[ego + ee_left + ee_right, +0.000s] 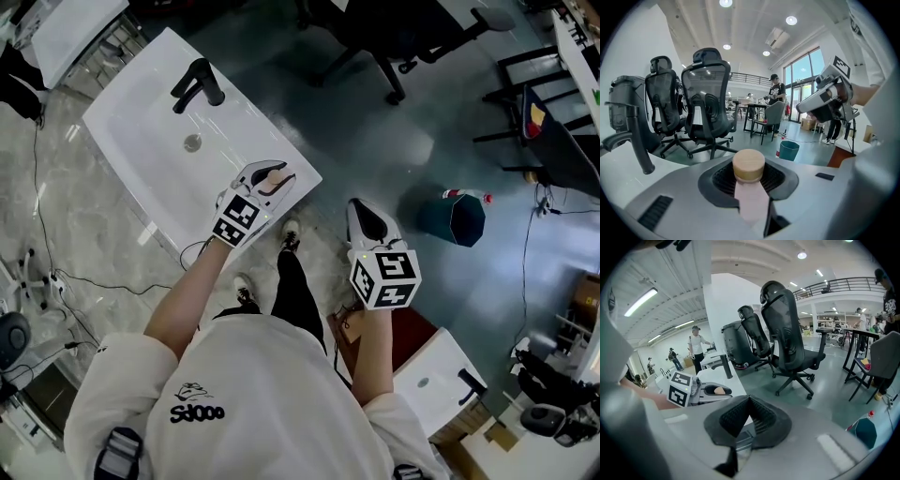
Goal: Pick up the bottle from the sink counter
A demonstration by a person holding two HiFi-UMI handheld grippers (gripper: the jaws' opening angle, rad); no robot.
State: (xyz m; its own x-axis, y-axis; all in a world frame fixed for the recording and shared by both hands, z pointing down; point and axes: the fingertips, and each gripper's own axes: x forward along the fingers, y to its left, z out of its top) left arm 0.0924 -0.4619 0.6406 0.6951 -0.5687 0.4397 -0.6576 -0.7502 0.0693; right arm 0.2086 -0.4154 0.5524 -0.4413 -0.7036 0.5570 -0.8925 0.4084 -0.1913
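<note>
Left claw (pixel 749 177) tight around pink bottle (pixel 751 202) with wooden cap (pixel 748 164).

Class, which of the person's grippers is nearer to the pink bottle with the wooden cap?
Left. The bottle sits between the left gripper's jaws; the right gripper, its jaws empty, hangs apart over the floor.

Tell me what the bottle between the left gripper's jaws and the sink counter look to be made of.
The bottle has a pale pink, matte, opaque body. It is probably plastic, though frosted glass can't be ruled out. Its cap is tan and dull, so likely wood or bamboo. The sink counter is glossy white with bright reflections, likely glazed ceramic or cast resin.
</note>
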